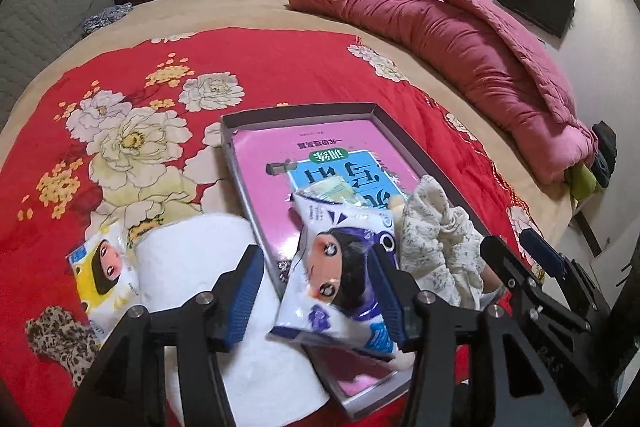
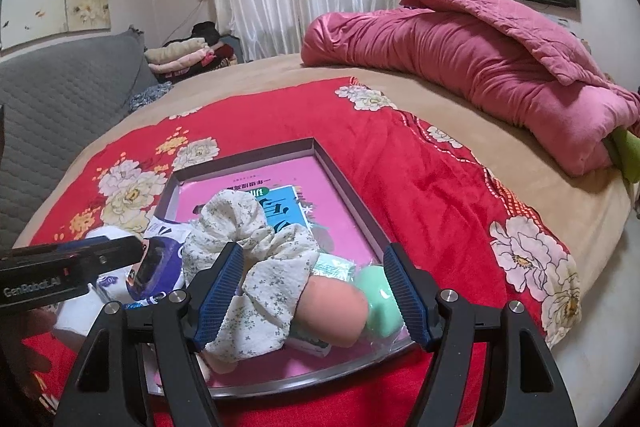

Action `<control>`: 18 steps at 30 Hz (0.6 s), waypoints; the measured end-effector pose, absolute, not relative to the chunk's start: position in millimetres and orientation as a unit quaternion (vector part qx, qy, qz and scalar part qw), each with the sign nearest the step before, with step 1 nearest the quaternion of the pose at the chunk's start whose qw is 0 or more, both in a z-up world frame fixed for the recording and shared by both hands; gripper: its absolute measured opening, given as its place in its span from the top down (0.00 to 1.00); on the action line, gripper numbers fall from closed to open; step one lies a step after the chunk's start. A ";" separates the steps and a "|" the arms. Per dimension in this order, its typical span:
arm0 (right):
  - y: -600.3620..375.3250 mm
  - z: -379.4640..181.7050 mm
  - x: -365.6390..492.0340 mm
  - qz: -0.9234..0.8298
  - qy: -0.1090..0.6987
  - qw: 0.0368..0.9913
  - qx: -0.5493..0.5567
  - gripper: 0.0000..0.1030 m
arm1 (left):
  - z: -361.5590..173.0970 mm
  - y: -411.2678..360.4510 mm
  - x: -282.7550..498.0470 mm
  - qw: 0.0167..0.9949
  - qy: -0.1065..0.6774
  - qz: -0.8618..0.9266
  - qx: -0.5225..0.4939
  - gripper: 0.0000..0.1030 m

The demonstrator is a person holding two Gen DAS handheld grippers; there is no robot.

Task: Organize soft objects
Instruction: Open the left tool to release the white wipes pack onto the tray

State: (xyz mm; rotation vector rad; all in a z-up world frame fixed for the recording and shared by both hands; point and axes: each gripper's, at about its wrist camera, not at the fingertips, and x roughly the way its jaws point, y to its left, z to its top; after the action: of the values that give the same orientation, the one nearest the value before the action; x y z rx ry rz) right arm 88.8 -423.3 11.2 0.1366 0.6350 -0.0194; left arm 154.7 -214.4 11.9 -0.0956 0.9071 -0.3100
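a shallow grey box (image 1: pixel 298 111) with a pink book in its bottom lies on a red floral blanket (image 1: pixel 240 67) spread over the bed. the left gripper (image 1: pixel 320 281) hangs over the box's near left corner with its jaws apart; a white and purple tissue pack (image 1: pixel 340 267) printed with a cartoon face sits between the blue pads, leaning against the right one, and does not look pinched, though the near end is blurred. left of that gripper, a white toilet roll (image 1: pixel 192 255) lies on the blanket with a yellow tissue pack (image 1: pixel 104 275) just beside it, and a leopard-print scrunchie (image 1: pixel 60 339) sits near the left edge.

the right gripper (image 2: pixel 316 289) hovers above the box's near end, spread wide and clear of everything. below it in the box are a cream floral scrunchie (image 2: pixel 248 247), a peach-coloured rounded soft thing (image 2: pixel 336 311) and a mint green soft thing (image 2: pixel 378 303) touching it. a rolled pink quilt (image 2: pixel 480 67) lies along the far right of the bed.
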 end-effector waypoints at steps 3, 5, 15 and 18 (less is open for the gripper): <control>-422.7 10.6 89.3 -0.009 0.313 0.947 0.067 0.28 | 9.0 -213.9 150.0 0.881 0.441 -0.162 -0.052 0.48; -422.1 10.5 89.5 -0.010 0.313 0.947 0.066 0.28 | 4.3 -219.2 147.5 0.874 0.450 -0.177 -0.053 0.48; -422.9 9.2 90.4 -0.012 0.314 0.947 0.069 0.28 | -3.1 -234.6 145.4 0.859 0.457 -0.217 -0.075 0.48; -423.4 9.1 90.5 -0.012 0.314 0.947 0.070 0.28 | -1.5 -231.9 145.1 0.859 0.455 -0.219 -0.085 0.48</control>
State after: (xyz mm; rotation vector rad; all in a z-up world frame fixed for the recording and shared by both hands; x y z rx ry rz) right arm 90.5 -423.4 9.1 0.1424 0.6389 -0.0254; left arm 145.1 -231.9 -1.5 -0.1786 0.9543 -0.4601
